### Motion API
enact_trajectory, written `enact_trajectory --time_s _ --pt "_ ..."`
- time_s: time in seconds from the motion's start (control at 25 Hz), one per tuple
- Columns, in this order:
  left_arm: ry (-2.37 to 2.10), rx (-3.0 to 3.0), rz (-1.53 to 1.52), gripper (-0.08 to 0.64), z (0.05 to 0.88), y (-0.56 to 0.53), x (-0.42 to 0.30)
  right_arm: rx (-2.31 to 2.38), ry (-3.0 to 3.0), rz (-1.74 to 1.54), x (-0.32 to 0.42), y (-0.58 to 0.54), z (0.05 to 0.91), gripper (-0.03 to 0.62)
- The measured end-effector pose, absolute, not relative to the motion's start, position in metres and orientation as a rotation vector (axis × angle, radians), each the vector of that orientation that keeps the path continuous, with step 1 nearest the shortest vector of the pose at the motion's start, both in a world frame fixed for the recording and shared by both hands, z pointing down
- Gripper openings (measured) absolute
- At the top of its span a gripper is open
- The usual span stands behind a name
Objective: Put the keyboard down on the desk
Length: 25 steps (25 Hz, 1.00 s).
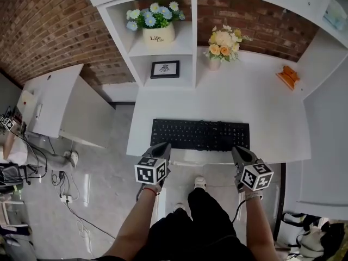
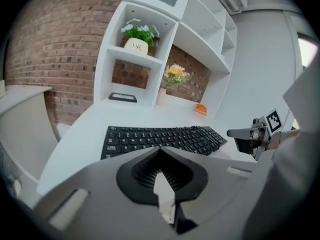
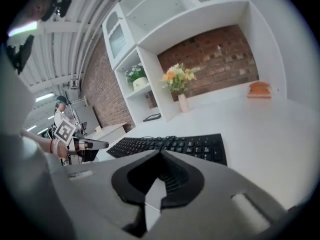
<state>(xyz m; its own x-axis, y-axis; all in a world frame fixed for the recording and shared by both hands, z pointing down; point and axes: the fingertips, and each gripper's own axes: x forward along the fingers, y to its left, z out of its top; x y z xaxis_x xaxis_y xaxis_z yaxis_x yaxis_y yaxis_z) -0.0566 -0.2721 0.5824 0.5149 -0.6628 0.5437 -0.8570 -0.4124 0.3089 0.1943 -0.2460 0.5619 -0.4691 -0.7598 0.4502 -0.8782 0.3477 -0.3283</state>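
A black keyboard (image 1: 200, 134) lies flat on the white desk (image 1: 261, 107), near its front edge, with its cable bunched on top. It shows too in the left gripper view as the keyboard (image 2: 160, 139) and in the right gripper view as the keyboard (image 3: 175, 145). My left gripper (image 1: 163, 149) is shut and empty, just short of the keyboard's front left corner. My right gripper (image 1: 240, 152) is shut and empty too, just in front of the keyboard's right end. Neither gripper touches the keyboard.
On the desk's back stand a vase of yellow flowers (image 1: 223, 45) and an orange object (image 1: 287, 76). The shelf unit holds a pot of blue flowers (image 1: 156, 23) and a small framed picture (image 1: 165, 69). A lower white cabinet (image 1: 60, 105) stands left, cables on the floor.
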Motion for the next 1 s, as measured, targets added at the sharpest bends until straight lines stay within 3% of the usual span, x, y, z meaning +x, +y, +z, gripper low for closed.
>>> enact_trajectory --time_s 1.0 --pt "-1.462 2.577 -0.003 0.002 0.423 -0.265 -0.100 1.711 -2.602 0.058 0.202 -0.226 0.381 -0.002"
